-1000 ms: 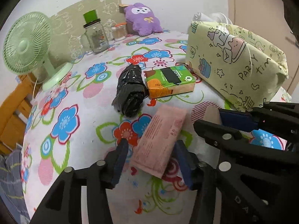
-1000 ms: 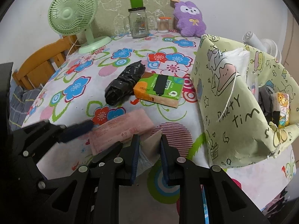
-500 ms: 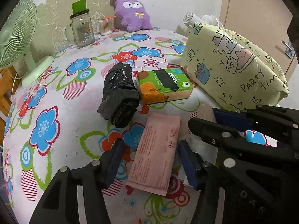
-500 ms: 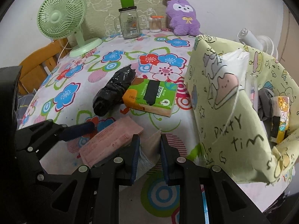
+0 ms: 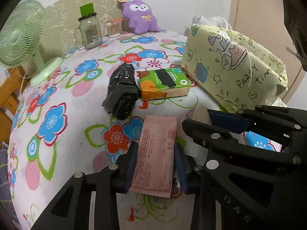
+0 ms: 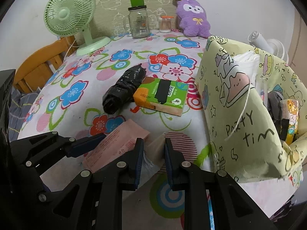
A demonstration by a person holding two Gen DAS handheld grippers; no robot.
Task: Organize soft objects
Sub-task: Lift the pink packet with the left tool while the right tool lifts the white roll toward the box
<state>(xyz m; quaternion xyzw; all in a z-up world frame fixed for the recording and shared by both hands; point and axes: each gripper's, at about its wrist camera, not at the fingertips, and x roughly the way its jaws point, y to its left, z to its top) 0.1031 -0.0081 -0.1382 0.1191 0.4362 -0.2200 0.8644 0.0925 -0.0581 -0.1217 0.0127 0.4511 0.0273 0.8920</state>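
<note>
Left wrist view shows the left gripper (image 5: 155, 164) with its jaws closed against both long sides of a flat pink packet (image 5: 155, 153), which lies on the flowered cloth of the bench (image 5: 57, 99). Just to its right the right gripper (image 5: 199, 122) reaches in; in the right wrist view, the right gripper (image 6: 152, 159) has its jaws clamped on a pale, crumpled soft wrapper (image 6: 156, 148) at the bench's near edge, touching the pink packet (image 6: 115, 143) beside it. Beyond them lie a rolled black plastic bag (image 6: 122, 90) and, touching it, a green and orange tissue pack (image 6: 161, 95). To the right stands an open yellow-green paper bag (image 6: 239, 115) printed with cartoons, items inside it. At the far side are a green fan (image 6: 69, 17), a glass jar (image 6: 139, 25) and a purple plush toy (image 6: 192, 17).
</note>
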